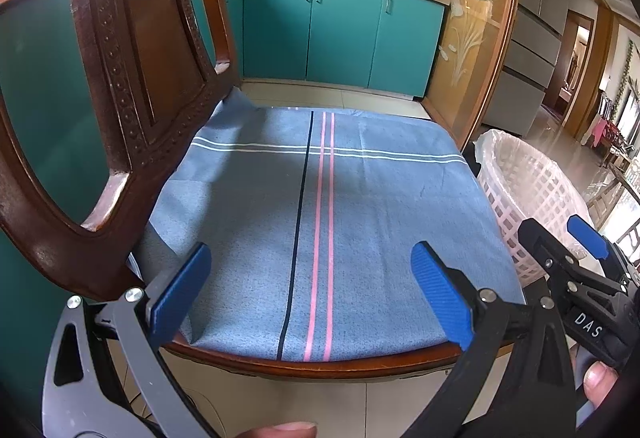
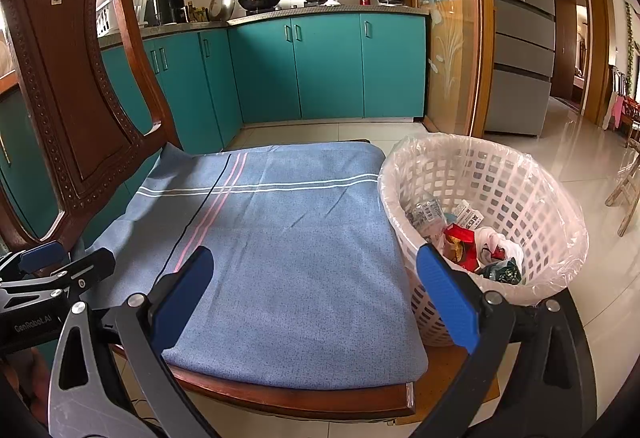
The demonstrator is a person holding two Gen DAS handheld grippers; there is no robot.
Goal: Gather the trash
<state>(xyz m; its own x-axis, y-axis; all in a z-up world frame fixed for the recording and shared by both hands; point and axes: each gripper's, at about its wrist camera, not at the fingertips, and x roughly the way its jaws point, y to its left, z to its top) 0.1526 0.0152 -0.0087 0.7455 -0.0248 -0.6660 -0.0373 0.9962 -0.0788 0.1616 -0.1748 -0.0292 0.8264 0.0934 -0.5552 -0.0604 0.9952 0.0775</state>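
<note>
Left gripper (image 1: 312, 292) and right gripper (image 2: 316, 296) hovering spread wide, gripping nothing, over the blue cloth (image 1: 320, 222) on the chair (image 1: 120, 85). Trash (image 2: 468, 242) lying heaped in the upright lined basket (image 2: 500, 173) just right of the seat, visible only from the right wrist. Teal cabinets (image 2: 320, 65) standing far behind.
</note>
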